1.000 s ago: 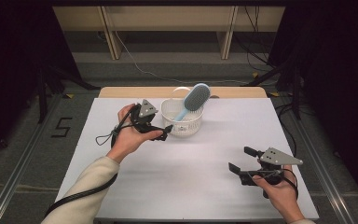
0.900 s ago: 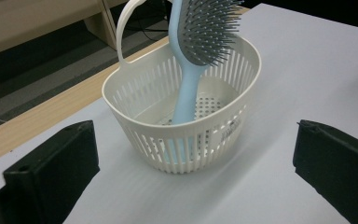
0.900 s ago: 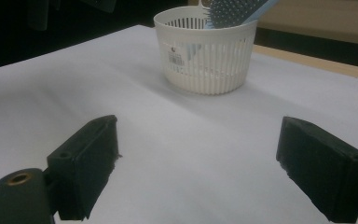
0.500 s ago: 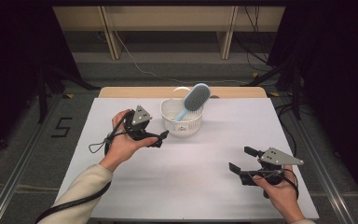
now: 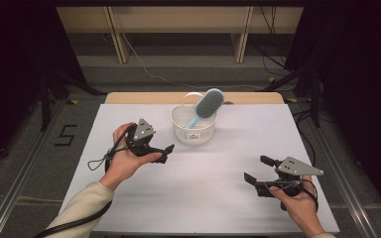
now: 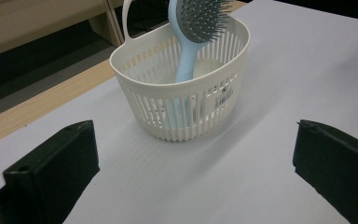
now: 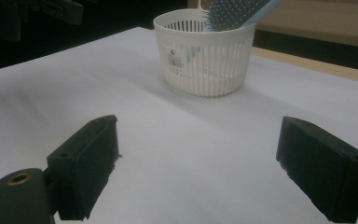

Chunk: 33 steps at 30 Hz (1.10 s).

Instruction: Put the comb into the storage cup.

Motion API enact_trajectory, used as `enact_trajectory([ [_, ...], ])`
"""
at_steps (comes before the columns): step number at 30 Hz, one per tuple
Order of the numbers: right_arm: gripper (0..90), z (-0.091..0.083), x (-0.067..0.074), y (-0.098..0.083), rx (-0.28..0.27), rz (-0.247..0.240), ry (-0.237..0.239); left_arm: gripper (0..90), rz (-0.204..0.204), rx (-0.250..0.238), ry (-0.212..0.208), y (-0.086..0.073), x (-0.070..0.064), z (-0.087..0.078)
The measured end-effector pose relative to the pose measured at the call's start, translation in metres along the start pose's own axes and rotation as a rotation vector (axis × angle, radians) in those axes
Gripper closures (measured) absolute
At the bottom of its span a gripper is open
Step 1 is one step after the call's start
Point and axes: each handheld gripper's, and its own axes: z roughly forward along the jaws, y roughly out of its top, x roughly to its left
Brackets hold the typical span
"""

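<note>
Since the earlier frames, the left gripper (image 5: 162, 152) has drawn back from the basket (image 5: 193, 130) toward the near left and now sits apart from it, its jaws spread wide and empty; the left gripper view shows the basket centred between them, farther off. Position of the right gripper (image 5: 258, 169) is unchanged at the near right of the table (image 5: 218, 208), well apart from the basket, jaws likewise spread with nothing between them. The white slotted basket stands upright at the far middle of the table. A blue hairbrush (image 5: 206, 106) stands in it handle down, its bristled head leaning out over the far right rim.
</note>
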Motion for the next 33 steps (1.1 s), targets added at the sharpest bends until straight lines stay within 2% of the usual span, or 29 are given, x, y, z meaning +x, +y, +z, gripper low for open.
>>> enact_trajectory([
  [9,13.4,0.0,0.0,0.0,-0.001,-0.003,0.0,0.0,0.007,-0.012,0.016,-0.008,-0.003,-0.005],
  [18,13.4,0.0,0.0,0.0,-0.001,-0.001,0.001,0.0,0.017,0.0,0.011,-0.016,-0.005,-0.011],
  [33,13.4,-0.001,0.0,0.0,0.002,-0.003,0.0,0.0,0.001,0.001,0.027,-0.03,-0.002,-0.023],
])
